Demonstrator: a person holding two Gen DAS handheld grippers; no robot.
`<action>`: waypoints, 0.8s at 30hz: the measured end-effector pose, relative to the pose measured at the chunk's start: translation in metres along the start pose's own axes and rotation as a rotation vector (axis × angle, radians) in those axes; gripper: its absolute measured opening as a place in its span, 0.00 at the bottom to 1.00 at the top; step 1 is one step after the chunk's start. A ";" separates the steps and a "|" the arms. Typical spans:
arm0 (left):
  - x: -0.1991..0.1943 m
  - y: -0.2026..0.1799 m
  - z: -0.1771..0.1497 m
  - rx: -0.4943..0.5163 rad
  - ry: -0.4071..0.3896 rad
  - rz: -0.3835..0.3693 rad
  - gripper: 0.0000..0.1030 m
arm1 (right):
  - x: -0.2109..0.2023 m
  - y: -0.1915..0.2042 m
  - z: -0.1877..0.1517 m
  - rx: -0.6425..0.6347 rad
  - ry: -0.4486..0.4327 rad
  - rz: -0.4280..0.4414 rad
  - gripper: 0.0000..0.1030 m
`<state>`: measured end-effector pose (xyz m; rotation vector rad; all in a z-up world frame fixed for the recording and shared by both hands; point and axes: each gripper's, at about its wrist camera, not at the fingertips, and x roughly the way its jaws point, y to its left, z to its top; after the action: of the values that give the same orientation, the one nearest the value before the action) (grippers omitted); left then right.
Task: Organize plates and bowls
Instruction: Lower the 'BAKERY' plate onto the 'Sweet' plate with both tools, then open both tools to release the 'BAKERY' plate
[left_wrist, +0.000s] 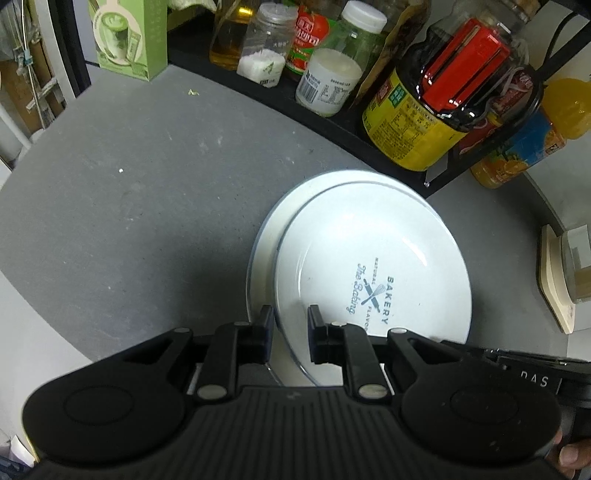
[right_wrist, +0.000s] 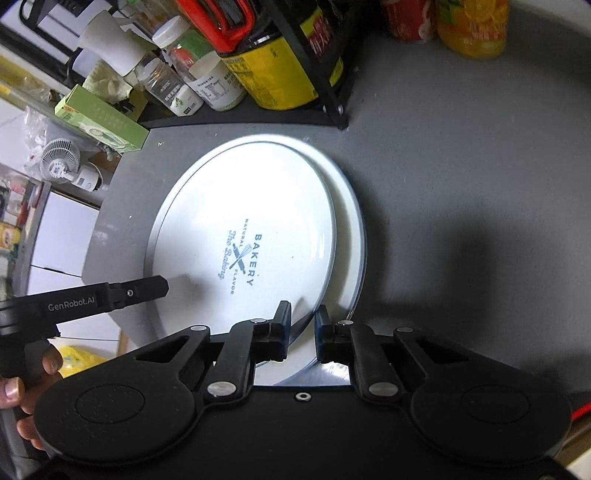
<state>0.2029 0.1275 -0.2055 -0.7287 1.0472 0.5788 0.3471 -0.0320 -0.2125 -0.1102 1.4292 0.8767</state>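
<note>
The grey counter (left_wrist: 147, 206) is seen in both wrist views, w/ a black rack (left_wrist: 332, 122) set along its far edge. Bottles and jars are packed on the rack, incl. a yellow-labelled jar (left_wrist: 410, 122) w/ a red-topped item just behind it and a white-capped bottle (left_wrist: 328, 83). A green carton (left_wrist: 129, 37) is stood at the rack's left end, and an orange drink bottle (left_wrist: 517, 158) is stood on the counter at its right end.

Two white plates are stacked near the rack's corner. The lower plate (right_wrist: 352, 229) is laid flat on the counter; its rim is exposed on one side only. The upper plate (right_wrist: 240, 236), printed "BAKERY" in blue, is rested on it off-centre and looks slightly tilted.

The left claw (left_wrist: 290, 334) is placed astride the upper plate's near rim, one pad either side; a clear gap to the rim is seen, so the grip is released. The right claw (right_wrist: 303, 332) is set likewise over the rim at the plate's other side, jaws parted narrowly; contact cannot be told for sure.

A hand (right_wrist: 22, 391) is seen on the left claw's handle.
</note>
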 end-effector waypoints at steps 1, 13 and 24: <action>-0.002 0.001 0.001 -0.007 -0.002 -0.003 0.15 | 0.000 -0.001 0.000 0.019 0.009 0.011 0.13; -0.014 0.004 -0.003 -0.036 -0.032 0.010 0.15 | 0.010 -0.027 -0.004 0.279 0.070 0.128 0.09; -0.023 -0.015 -0.004 -0.005 -0.044 0.005 0.17 | -0.016 -0.027 -0.008 0.258 0.006 0.135 0.17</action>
<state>0.2022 0.1133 -0.1817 -0.7151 1.0074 0.5996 0.3581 -0.0625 -0.2113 0.1800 1.5567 0.7937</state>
